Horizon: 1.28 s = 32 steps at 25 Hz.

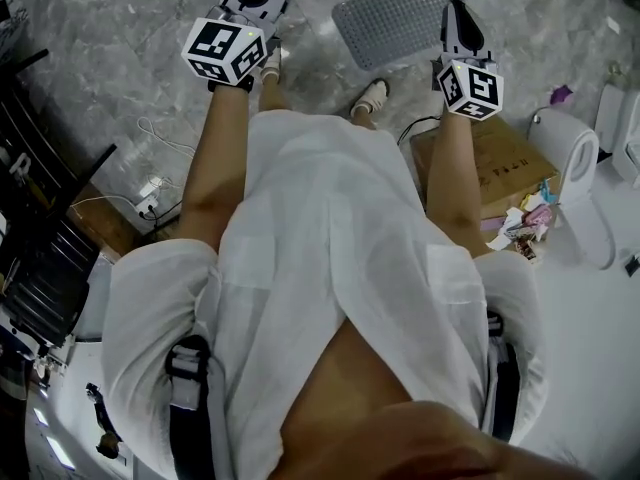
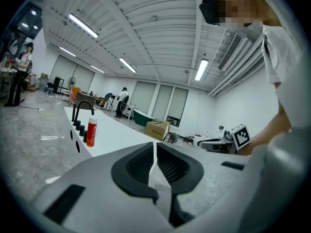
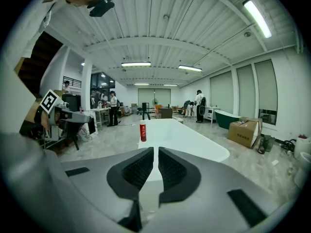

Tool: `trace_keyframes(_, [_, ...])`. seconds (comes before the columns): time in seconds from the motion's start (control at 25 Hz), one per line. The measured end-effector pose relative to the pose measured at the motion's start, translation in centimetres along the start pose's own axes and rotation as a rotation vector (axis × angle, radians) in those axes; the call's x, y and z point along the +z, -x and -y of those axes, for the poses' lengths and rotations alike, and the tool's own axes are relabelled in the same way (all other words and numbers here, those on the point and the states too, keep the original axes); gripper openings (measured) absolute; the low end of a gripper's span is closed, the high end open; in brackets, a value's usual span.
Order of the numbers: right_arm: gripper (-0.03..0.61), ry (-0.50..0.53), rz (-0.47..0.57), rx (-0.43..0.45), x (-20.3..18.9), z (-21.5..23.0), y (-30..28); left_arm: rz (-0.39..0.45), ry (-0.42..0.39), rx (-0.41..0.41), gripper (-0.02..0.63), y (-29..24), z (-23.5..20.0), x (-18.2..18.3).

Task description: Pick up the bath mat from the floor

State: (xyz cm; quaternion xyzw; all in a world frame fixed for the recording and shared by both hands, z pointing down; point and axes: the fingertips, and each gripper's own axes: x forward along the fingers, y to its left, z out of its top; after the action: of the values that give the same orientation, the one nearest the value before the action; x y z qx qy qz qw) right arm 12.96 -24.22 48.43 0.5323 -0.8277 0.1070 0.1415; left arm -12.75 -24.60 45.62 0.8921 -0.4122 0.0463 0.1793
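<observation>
Above the marble floor (image 1: 100, 48), left gripper (image 2: 154, 152) pinches bath mat (image 2: 163, 201)

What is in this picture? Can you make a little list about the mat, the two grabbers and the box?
bath mat: grey, dotted, lying on the floor ahead of the feet
left gripper: jaws together, not on the mat
right gripper: jaws together, holding nothing
cardboard box: on the floor, on the person's right side
mat picked up: not yet
</observation>
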Motion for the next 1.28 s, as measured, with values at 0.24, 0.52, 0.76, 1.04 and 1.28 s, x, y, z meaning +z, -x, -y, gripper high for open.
trace_keyframes(0.24, [0.033,0.031,0.006,0.035,1.7,-3.3,-2.1,0.035,0.004,0.024,0.026,2.6,-2.7,1.1])
trace_keyframes(0.52, [0.035,0.05,0.021,0.025,3.7,-7.2,-4.6,0.037,-0.003,0.003,0.026,5.4,-6.6,2.2])
trace_keyframes(0.76, [0.04,0.098,0.017,0.05,4.2,-10.5,-5.1,0.04,-0.02,-0.005,0.026,7.5,-8.4,3.0])
trace_keyframes(1.04, [0.064,0.105,-0.011,0.162,1.9,-10.7,-4.8,0.061,0.004,0.082,0.026,7.9,-6.8,1.1])
trace_keyframes(1.28, [0.087,0.134,-0.057,0.319,-2.8,-10.3,-4.7,0.092,0.035,0.206,0.026,7.6,-4.1,-2.1])
